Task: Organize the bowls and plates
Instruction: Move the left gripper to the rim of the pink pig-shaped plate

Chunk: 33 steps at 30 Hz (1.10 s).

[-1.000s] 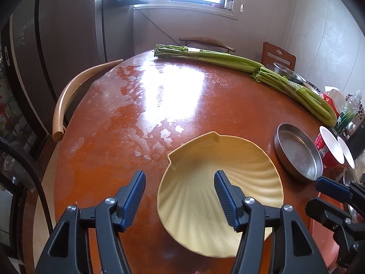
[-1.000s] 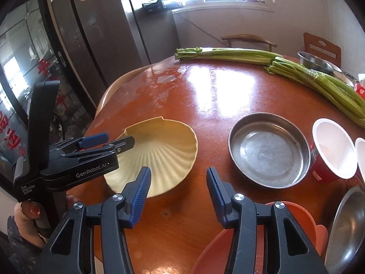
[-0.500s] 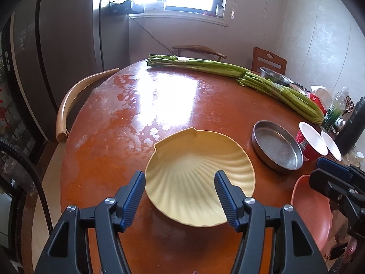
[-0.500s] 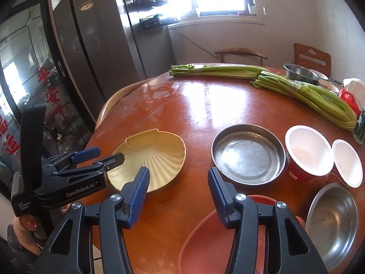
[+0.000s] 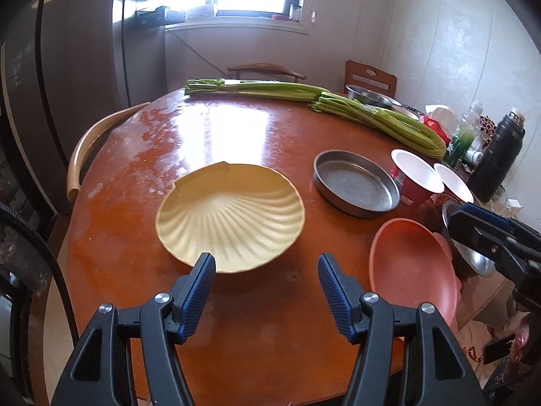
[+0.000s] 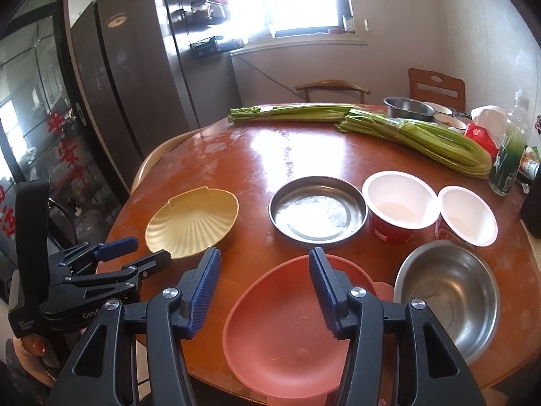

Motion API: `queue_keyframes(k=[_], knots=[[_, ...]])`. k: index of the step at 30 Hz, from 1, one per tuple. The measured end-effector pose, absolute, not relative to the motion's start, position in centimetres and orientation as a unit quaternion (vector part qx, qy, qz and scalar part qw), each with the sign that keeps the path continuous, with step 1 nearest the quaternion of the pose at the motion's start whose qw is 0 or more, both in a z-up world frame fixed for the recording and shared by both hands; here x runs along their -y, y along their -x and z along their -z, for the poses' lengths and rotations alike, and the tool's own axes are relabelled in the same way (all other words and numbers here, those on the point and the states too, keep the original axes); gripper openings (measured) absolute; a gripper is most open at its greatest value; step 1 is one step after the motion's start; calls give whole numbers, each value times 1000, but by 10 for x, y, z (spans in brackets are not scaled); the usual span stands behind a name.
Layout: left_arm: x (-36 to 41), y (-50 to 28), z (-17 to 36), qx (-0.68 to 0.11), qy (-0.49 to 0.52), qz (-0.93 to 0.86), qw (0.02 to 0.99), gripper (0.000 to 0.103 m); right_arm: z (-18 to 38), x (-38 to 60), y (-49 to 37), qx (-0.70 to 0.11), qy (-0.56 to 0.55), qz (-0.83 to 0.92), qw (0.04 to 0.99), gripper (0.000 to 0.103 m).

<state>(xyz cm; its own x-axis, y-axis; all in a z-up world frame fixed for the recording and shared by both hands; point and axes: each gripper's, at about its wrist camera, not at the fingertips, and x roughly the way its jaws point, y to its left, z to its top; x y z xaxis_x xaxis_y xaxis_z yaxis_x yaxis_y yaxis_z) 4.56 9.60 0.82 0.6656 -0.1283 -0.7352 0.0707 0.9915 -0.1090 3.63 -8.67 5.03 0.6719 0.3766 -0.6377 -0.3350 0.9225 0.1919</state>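
Reddish-brown, glossy and round: the wooden worktop (image 6: 263, 155) carries everything we list here.

Item one: a pale yellow shell-shaped plate (image 5: 230, 216), ribbed, lying flat towards the left edge of the worktop, apart from the other dishes.

Item two: a shallow steel pan (image 6: 318, 211), round and empty, to the right of the shell plate, near the middle.

Item three: a salmon-pink plastic plate (image 6: 287, 331), at the near edge of the worktop, just in front of the steel pan.

Item four: a deep steel bowl (image 6: 446, 294), empty, just beside the pink plate on its right.

Item five: two red paper cups with white insides, the larger cup (image 6: 399, 199) and the smaller cup (image 6: 468, 215), side by side behind the steel bowl.

Item six: two long bundles of celery (image 6: 416, 138) lying across the far side, with a further small steel bowl (image 6: 409, 106) behind them.

We record the left hand-held gripper (image 5: 267, 284) above the near edge of the worktop, its blue pads apart with nothing between them, the shell plate just beyond its tips. We record the right hand-held gripper (image 6: 265, 287) above the pink plate, its jaws opening, the pads apart and pressing on nothing; whether the tips touch the plate we cannot tell.
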Motion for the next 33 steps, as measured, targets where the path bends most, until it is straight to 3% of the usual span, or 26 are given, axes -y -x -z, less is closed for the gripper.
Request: queue_keyframes(k=[17, 33], knots=[[-17, -27, 15, -436, -7, 98, 895, 63, -23, 129, 4, -389, -21, -172, 905, 56], [8, -44, 45, -468, -21, 99, 878, 63, 18, 150, 9, -432, -19, -157, 888, 56]])
